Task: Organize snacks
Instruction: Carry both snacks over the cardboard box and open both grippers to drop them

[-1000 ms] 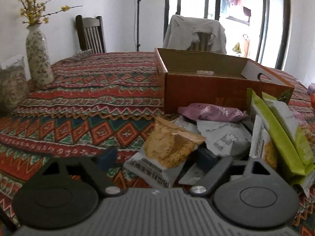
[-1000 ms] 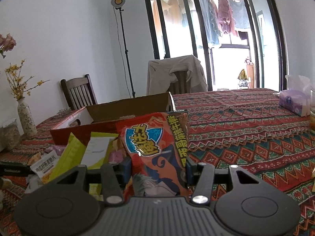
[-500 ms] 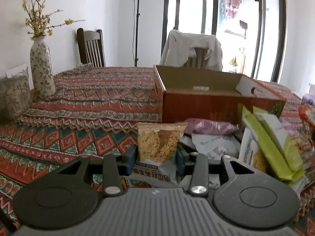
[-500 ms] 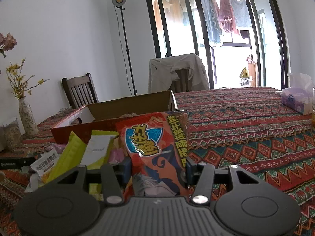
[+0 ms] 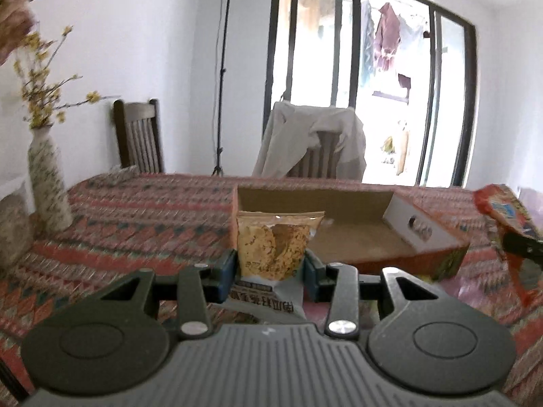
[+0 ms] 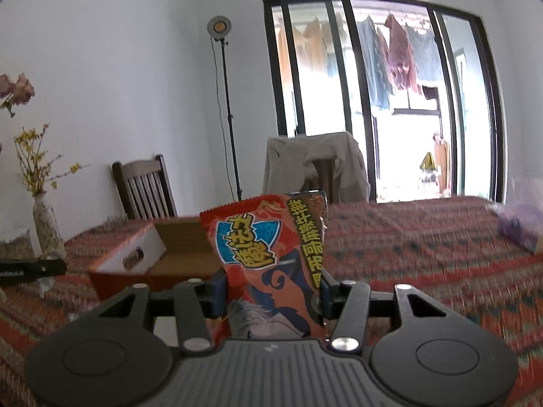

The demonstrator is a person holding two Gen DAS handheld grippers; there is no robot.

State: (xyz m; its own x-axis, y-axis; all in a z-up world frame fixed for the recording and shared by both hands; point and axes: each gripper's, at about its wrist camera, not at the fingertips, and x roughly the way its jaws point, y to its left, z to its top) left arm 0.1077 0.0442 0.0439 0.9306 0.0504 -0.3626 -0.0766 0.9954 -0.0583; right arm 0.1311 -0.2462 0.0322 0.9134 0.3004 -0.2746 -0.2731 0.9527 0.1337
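Note:
My left gripper [image 5: 269,268] is shut on a clear packet of brown crackers [image 5: 275,240] and holds it upright above the table, just in front of the open cardboard box [image 5: 359,237]. My right gripper [image 6: 271,288] is shut on a red snack bag [image 6: 271,247] with blue and yellow print, held upright in the air. That red bag also shows at the right edge of the left wrist view [image 5: 502,213]. The box lies to the left in the right wrist view [image 6: 176,254]. The rest of the snack pile is hidden below both views.
The table wears a red patterned cloth [image 5: 142,224]. A tall vase with yellow flowers [image 5: 47,186] stands at the left. Two chairs [image 5: 139,135] stand behind the table, one draped in a jacket [image 5: 312,142]. A purple tissue pack [image 6: 519,227] lies far right.
My left gripper closed on the cracker packet and lifted it off the pile toward the box. My right gripper rose with the red bag and moved toward the box.

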